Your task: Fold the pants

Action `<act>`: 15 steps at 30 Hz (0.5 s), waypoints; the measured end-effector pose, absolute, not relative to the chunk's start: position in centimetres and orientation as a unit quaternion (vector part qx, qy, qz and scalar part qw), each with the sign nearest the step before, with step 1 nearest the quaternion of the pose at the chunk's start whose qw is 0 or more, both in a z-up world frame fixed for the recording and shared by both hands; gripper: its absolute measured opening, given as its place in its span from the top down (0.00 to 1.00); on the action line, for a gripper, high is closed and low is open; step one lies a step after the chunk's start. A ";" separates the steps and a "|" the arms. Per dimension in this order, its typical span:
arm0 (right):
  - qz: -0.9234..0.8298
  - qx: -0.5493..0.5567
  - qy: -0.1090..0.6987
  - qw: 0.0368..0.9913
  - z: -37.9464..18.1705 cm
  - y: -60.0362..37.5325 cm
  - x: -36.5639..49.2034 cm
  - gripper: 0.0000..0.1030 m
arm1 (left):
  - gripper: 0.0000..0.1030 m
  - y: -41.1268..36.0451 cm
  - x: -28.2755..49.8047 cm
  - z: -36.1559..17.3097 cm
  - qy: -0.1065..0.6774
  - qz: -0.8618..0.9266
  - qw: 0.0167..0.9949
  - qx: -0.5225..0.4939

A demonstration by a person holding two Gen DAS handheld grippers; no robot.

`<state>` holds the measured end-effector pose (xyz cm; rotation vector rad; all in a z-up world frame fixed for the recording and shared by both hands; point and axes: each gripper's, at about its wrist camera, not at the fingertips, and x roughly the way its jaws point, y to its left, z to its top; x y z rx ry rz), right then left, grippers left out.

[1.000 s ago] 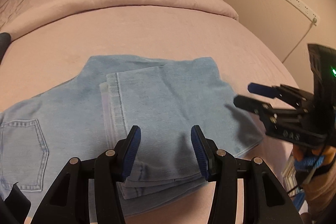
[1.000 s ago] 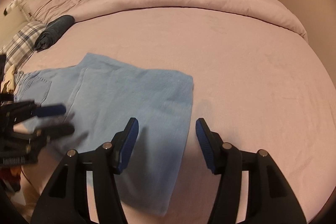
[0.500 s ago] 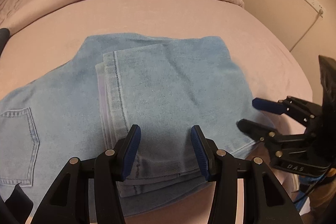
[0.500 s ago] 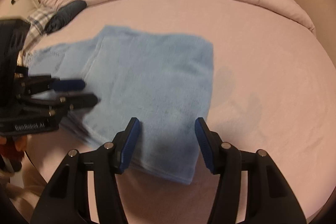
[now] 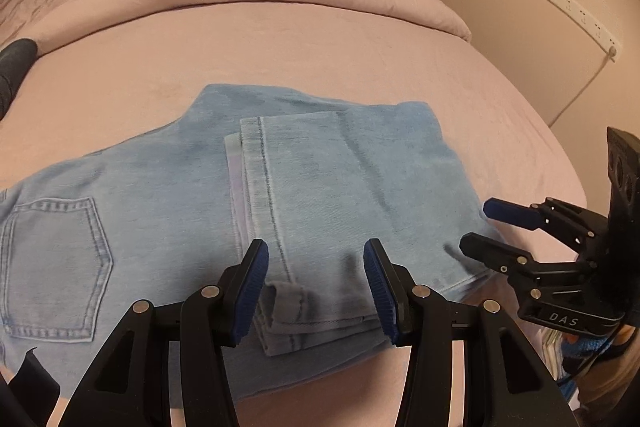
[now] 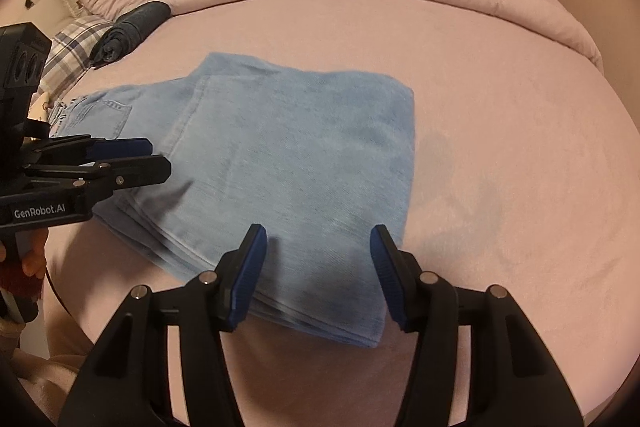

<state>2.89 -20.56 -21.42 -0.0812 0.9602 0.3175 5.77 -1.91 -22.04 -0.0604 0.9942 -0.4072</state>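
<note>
Pants (image 5: 320, 195) laid on bed (image 5: 280, 47), legs folded over seat; final fold left; left tool (image 5: 316, 283) and right tool (image 6: 316, 267) half open, nothing held.

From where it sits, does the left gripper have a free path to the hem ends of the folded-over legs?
Probably yes. The left gripper hangs open right above the hem ends of the jeans, with nothing between. The right gripper is off to the side, by the fold corner.
</note>
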 end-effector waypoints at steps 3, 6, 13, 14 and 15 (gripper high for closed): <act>0.159 -0.041 0.454 0.875 -20.9 -19.9 2.9 0.48 | 0.52 -2.4 5.6 -22.0 0.474 -0.196 0.858 -0.027; 0.165 -0.046 0.447 0.878 -20.4 -19.2 3.5 0.48 | 0.52 -2.6 5.6 -22.0 0.473 -0.200 0.858 -0.016; 0.173 -0.060 0.450 0.874 -20.8 -17.2 5.6 0.48 | 0.52 -2.0 5.8 -24.0 0.491 -0.186 0.851 -0.004; 0.175 -0.062 0.455 0.871 -21.2 -17.0 5.9 0.48 | 0.52 -2.0 6.0 -24.0 0.492 -0.185 0.851 -0.004; 0.175 -0.065 0.461 0.867 -21.6 -16.8 6.1 0.48 | 0.52 -1.9 6.1 -24.1 0.493 -0.184 0.850 -0.003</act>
